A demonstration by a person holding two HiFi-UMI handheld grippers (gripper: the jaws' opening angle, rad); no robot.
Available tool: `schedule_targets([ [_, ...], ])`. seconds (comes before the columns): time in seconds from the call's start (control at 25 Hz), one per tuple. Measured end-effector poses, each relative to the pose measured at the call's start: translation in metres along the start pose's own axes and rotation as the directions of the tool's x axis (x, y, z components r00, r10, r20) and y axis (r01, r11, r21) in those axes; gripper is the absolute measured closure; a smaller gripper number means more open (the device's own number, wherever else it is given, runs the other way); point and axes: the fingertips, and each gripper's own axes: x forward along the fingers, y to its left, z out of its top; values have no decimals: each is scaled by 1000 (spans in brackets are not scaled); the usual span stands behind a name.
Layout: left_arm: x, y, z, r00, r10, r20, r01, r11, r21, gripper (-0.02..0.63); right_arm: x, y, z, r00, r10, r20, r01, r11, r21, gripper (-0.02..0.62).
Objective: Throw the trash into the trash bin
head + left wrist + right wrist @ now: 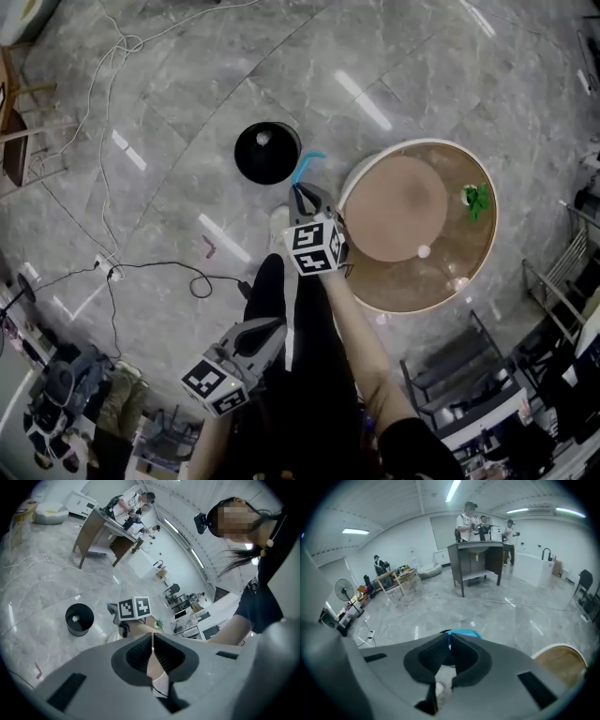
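The right claw is closed on a thin bright-blue piece of flexible trash. In the right gripper view the blue piece sticks out past the nearly touching jaw tips of that claw. In the head view the piece hangs in the air between the black round plastic trash bin and the round wooden surface, just beside the bin's rim on the side nearest the surface.

The bin stands upright on the grey marble floor, close to the surface's left edge, with a small white scrap lying inside it.

The left claw is held low by the person's body, well apart from the bin. In the left gripper view its jaws are pressed together with nothing between them.

A green crumpled item lies near the surface's right edge, and a small white ball rests nearer the middle.
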Motion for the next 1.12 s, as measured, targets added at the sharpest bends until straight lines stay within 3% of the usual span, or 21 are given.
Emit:
schedule_targets([
  [0.24, -18, 15, 6, 999, -4, 51, 6, 999, -49, 590, 40, 73, 21, 983, 183, -25, -183, 983, -24, 561],
  [0.36, -29, 27, 9, 997, 17, 81, -11, 997, -73, 591, 45, 89, 24, 973, 227, -40, -229, 972, -56, 430],
  [0.48, -39, 39, 9, 994, 30, 106, -18, 994, -108, 591, 44, 96, 20, 970, 237, -60, -242, 967, -82, 428],
  [0.76, -39, 36, 19, 994, -14, 104, 19, 999, -46, 590, 7, 80, 23, 984, 180, -2, -180, 983, -16, 451],
  [0.84, -34, 29, 23, 994, -40, 98, 42, 999, -19, 590, -22, 70, 29, 988, 148, 46, -149, 989, 14, 481],
  [0.96, -29, 12, 30, 992, -79, 97, 78, 997, 16, 591, -75, 52, 36, 989, 101, 111, -109, 992, 68, 592],
  [1.12, -23, -13, 45, 987, -135, 90, 130, 990, 61, 591, -154, 16, 43, 982, -21, 186, -9, 987, 158, 592],
])
